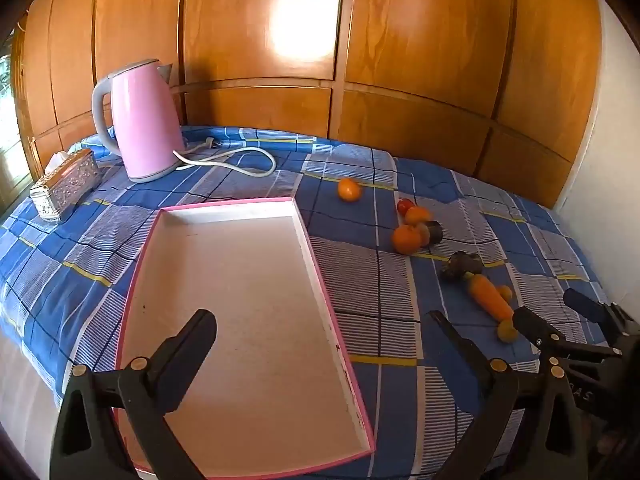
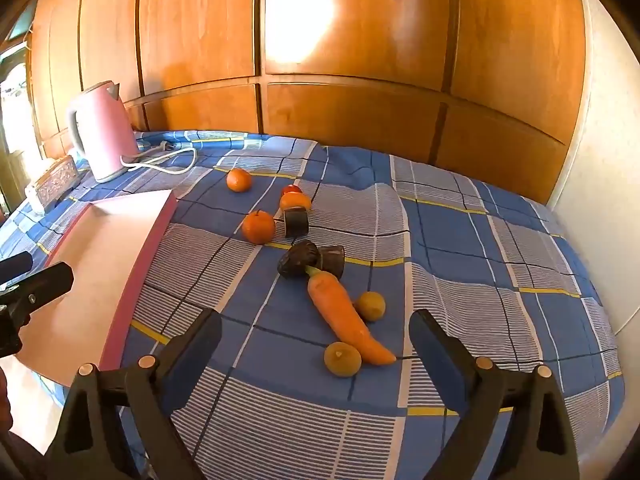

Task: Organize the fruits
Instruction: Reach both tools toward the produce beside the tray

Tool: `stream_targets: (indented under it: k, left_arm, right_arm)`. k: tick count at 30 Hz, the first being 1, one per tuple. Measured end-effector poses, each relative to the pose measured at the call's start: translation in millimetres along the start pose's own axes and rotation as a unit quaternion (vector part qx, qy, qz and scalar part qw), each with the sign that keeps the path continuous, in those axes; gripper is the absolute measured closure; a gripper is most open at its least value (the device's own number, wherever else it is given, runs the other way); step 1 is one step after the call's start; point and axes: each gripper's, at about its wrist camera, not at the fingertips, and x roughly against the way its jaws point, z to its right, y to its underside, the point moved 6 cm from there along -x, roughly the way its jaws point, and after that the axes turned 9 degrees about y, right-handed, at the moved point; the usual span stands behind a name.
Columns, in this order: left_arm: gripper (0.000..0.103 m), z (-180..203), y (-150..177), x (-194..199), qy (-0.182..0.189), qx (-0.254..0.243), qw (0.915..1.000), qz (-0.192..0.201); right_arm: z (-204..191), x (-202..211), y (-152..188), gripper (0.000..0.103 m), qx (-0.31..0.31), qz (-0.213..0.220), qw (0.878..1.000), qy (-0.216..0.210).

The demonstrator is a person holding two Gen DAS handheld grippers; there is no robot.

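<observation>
A pink-rimmed white tray (image 1: 248,208) lies empty on the blue checked cloth; it also shows in the right wrist view (image 2: 132,280). To its right lie scattered fruits: oranges (image 2: 259,227) (image 2: 239,180), a red fruit (image 2: 291,189), a carrot (image 2: 344,316), two yellow-green fruits (image 2: 342,359) (image 2: 371,306) and dark pieces (image 2: 299,258). My left gripper (image 1: 324,332) is open and empty above the tray's near right part. My right gripper (image 2: 316,332) is open and empty, just short of the carrot and the nearest yellow-green fruit.
A pink kettle (image 1: 144,124) with a white cord (image 1: 240,160) stands at the back left. A silver tissue box (image 1: 66,184) sits left of it. A wooden panelled wall (image 1: 360,60) backs the table. The cloth edge drops off at the near left.
</observation>
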Motion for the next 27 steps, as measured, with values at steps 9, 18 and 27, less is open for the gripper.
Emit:
stream_targets:
  k: [9, 18, 27]
  left_arm:
    - [0.000, 7.2, 0.3, 0.1, 0.006, -0.012, 0.9999, -0.002]
    - [0.000, 16.5, -0.2, -1.0, 0.015, -0.025, 0.9996, -0.005]
    - [0.000, 31.3, -2.1, -7.6, 0.038, -0.038, 0.9984, -0.017]
  right_arm:
    - [3.3, -3.1, 3.4, 0.011, 0.000, -0.011, 1.000, -0.002]
    - [8.7, -0.6, 5.7, 0.019, -0.006, -0.017, 1.000, -0.008]
    - [24.5, -6.2, 16.1, 0.034, -0.019, -0.036, 0.999, -0.010]
